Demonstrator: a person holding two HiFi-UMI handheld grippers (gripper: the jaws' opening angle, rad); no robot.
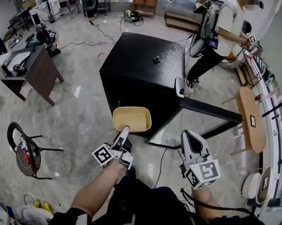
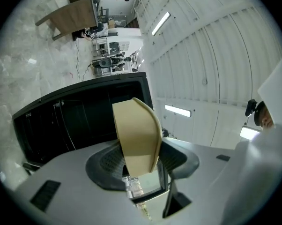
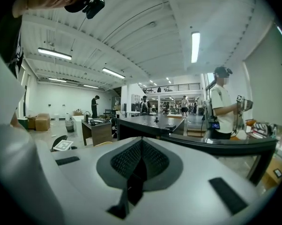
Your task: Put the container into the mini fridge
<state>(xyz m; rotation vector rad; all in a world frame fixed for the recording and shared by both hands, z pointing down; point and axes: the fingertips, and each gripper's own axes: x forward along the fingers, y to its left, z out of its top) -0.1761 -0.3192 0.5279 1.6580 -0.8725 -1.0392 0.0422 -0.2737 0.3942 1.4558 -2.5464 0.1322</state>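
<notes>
A: Left side first. Your left tongs (image 1: 125, 128) hold the tan container (image 1: 131, 119) by its near rim. The pads (image 2: 108, 162) stand partly apart, pressed on the container's wall.

B: Confirmed. In the left gripper view the container sticks straight out past the tips and fills the gap between the jaws. In the head view its open side faces up.

A: Right side. Your right tongs (image 1: 188, 137) have their jaws pressed together with nothing between them.

B: Agreed, empty.

A: The black mini fridge (image 1: 141, 64) stands directly ahead of both tongs, just beyond the container. Its door (image 1: 209, 110) is swung open, ahead of your right tongs and to the right of your left tongs.

B: The container is outside the fridge, held in the air between your left tongs and the cabinet's front. Whether it touches the cabinet cannot be told. A small dark object (image 1: 156, 59) sits on the fridge top, well beyond both tongs. A person (image 1: 225, 27) stands past the fridge, far ahead and right of your right tongs.
</notes>
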